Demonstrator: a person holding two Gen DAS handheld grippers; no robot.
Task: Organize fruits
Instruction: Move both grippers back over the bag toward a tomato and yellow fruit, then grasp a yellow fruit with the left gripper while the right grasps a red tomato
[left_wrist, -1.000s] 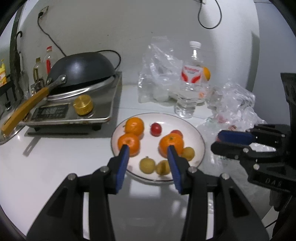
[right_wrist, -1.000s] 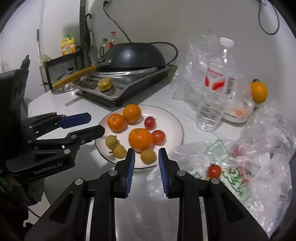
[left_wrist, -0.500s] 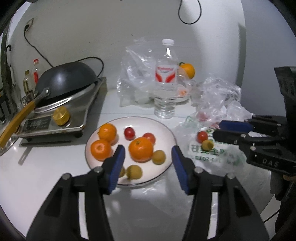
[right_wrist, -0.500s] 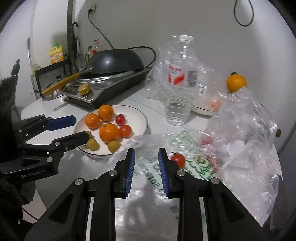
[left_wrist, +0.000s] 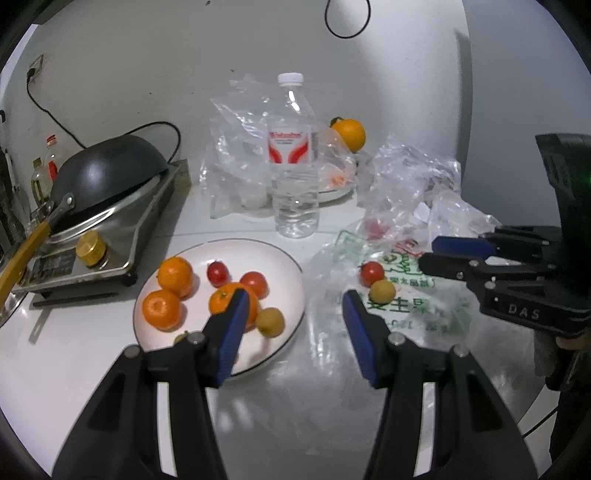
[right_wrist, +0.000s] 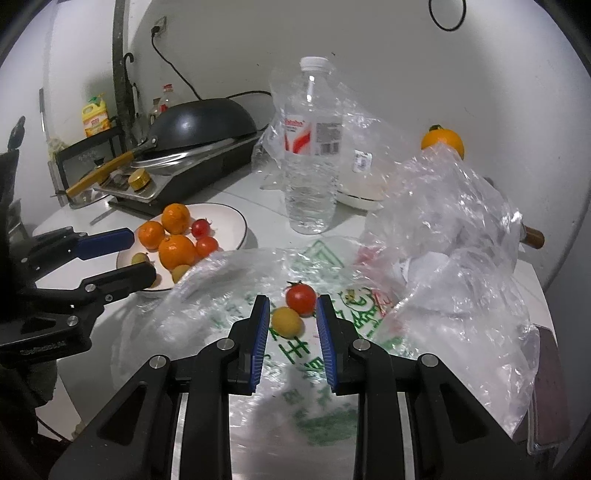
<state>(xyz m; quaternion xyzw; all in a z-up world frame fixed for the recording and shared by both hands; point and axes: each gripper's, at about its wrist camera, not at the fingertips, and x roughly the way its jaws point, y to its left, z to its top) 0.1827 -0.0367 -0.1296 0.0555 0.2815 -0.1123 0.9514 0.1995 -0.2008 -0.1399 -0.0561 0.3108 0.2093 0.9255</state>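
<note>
A white plate (left_wrist: 286, 258) (right_wrist: 232, 216) holds three oranges, two red tomatoes and small yellow fruits. A red tomato (right_wrist: 301, 298) (left_wrist: 372, 272) and a yellow fruit (right_wrist: 286, 321) (left_wrist: 382, 291) lie on a flat plastic bag (right_wrist: 314, 354) right of the plate. My right gripper (right_wrist: 290, 312) is open, its fingertips on either side of these two fruits. My left gripper (left_wrist: 293, 312) is open and empty, above the plate's right edge. Another orange (left_wrist: 349, 133) (right_wrist: 442, 142) sits at the back.
A water bottle (left_wrist: 293, 162) stands behind the plate. An induction cooker with a black wok (left_wrist: 99, 181) is at the left. Crumpled clear bags (right_wrist: 454, 221) lie at the right and back. A small plate (left_wrist: 334, 188) sits behind the bottle.
Both grippers have swung right, away from the plate toward the plastic bag. My right gripper has opened wider and now brackets the loose tomato and yellow fruit. My left gripper has opened wider too.
</note>
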